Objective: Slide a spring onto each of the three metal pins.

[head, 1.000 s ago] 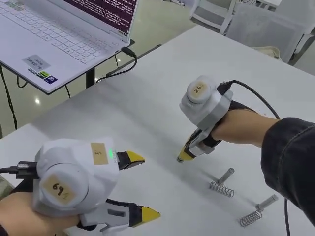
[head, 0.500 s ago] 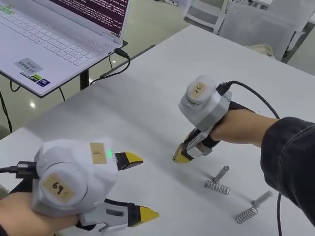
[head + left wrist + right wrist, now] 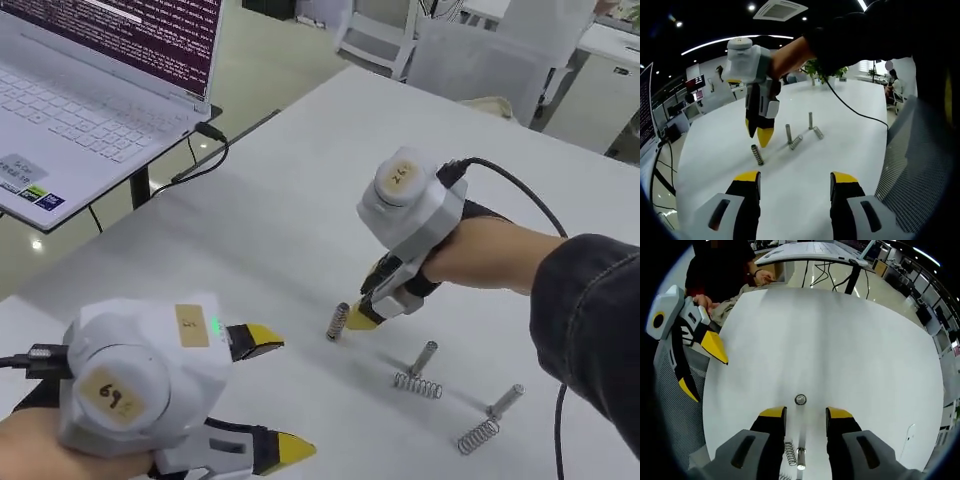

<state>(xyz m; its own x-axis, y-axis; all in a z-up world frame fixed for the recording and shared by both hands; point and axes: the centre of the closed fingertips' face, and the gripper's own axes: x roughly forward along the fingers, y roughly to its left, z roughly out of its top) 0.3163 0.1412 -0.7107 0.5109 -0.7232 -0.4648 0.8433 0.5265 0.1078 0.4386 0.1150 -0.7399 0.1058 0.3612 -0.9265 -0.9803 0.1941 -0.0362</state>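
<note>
The white, yellow-tipped right gripper (image 3: 362,318) is angled steeply down mid-table, jaws parted and empty, beside one spring-covered metal pin (image 3: 338,320). Two bare pins (image 3: 424,357) and two loose springs (image 3: 417,384) are counted. The left gripper (image 3: 295,393) is held open, empty.

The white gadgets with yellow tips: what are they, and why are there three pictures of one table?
No robot here: a person holds a two-jaw gripper in each hand. The ordinary picture comes from a headset camera looking down; the round ones come from a camera on each gripper. On the white table, a first spring stands upright, apparently on its pin, just off the right gripper. A second spring and a third spring lie flat beside the second pin and third pin. The left gripper and the right one are both open, holding nothing. A laptop sits to the side.
</note>
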